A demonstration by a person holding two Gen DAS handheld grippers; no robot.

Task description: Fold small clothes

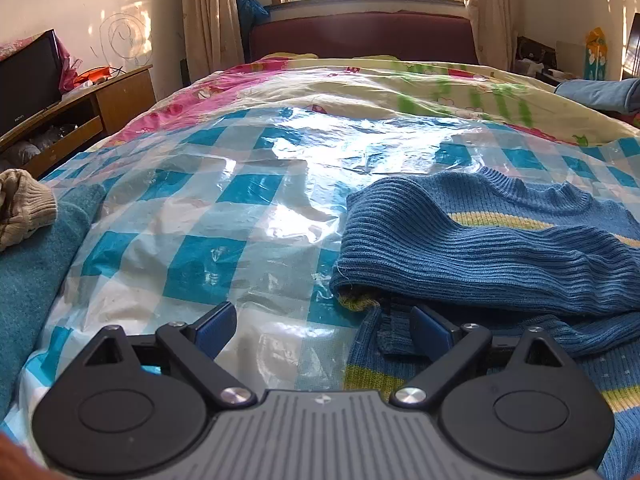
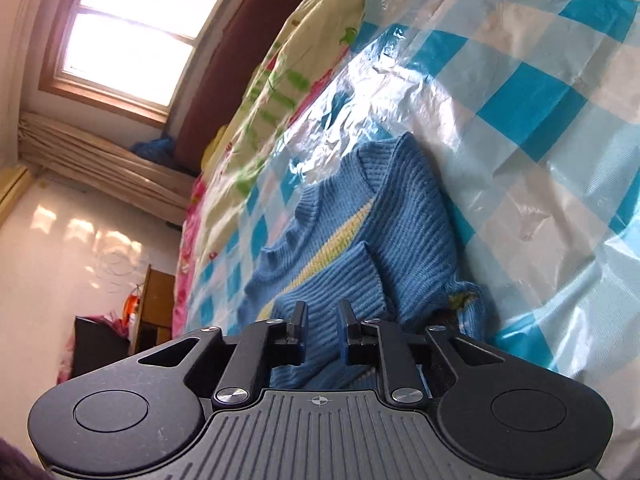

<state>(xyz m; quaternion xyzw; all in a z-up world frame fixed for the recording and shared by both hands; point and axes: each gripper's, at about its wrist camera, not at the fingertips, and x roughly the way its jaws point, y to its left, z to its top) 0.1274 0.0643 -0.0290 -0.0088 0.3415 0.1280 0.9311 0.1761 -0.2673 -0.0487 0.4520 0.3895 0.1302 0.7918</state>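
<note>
A small blue knit sweater [image 1: 500,248] with yellow and green stripes lies on the blue-checked plastic sheet [image 1: 240,200] over the bed. One ribbed sleeve is folded across its chest. My left gripper [image 1: 324,328] stands wide open just over the sheet. Its right finger [image 1: 432,332] is at the sweater's near edge and nothing is between the jaws. In the right wrist view the sweater [image 2: 400,216] lies straight ahead. My right gripper [image 2: 322,320] is narrowly open, with the ribbed blue sleeve running between its fingers and the pads standing apart from the knit.
A teal cloth [image 1: 36,260] and a beige knit piece [image 1: 24,208] lie at the bed's left edge. A wooden cabinet [image 1: 120,92] with a dark screen stands to the left. A floral quilt [image 1: 400,80] and a dark red headboard [image 1: 360,36] lie beyond.
</note>
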